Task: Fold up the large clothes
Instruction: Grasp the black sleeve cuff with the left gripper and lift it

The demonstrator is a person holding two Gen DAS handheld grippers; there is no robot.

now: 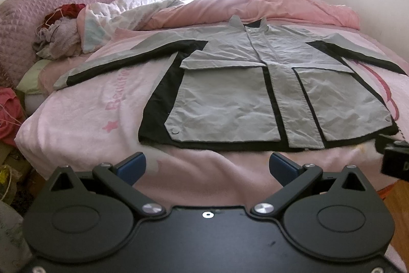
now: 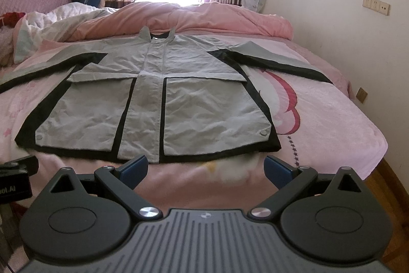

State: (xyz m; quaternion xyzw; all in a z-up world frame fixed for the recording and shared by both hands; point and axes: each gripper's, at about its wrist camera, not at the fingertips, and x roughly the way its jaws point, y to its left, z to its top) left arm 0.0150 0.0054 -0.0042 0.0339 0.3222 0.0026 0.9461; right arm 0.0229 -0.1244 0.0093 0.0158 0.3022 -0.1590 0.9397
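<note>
The jacket [image 1: 255, 83] lies flat on the bed [image 1: 84, 119], front side up, with the collar toward 12 o'clock, the hem toward 6 o'clock, and both sleeves spread out to 9 and 3 o'clock. Nothing is folded yet, so I judge that the step in hand is the first grasp. The left tool [image 1: 207, 168] is spread wide and holds nothing; it hovers just before the hem, and the right tool [image 2: 205, 168] is the same, wide apart and empty, near the middle of the hem. To do this step well, I think each tool should go to its own side: the left one to the left sleeve [image 1: 107, 60] at about 10 o'clock, the right one to the right sleeve [image 2: 281, 60] at about 2 o'clock. It is better to pinch only the sleeve cloth near the cuff and not the pink sheet under it, because the sheet looks soft and could come up together. Then each sleeve may be laid across the chest, flat and without a twist. The cloth seems thin and slippery, so a firm bite and a slow lift are advisable. The big pocket flaps [image 2: 102, 73] should stay smooth below.
</note>
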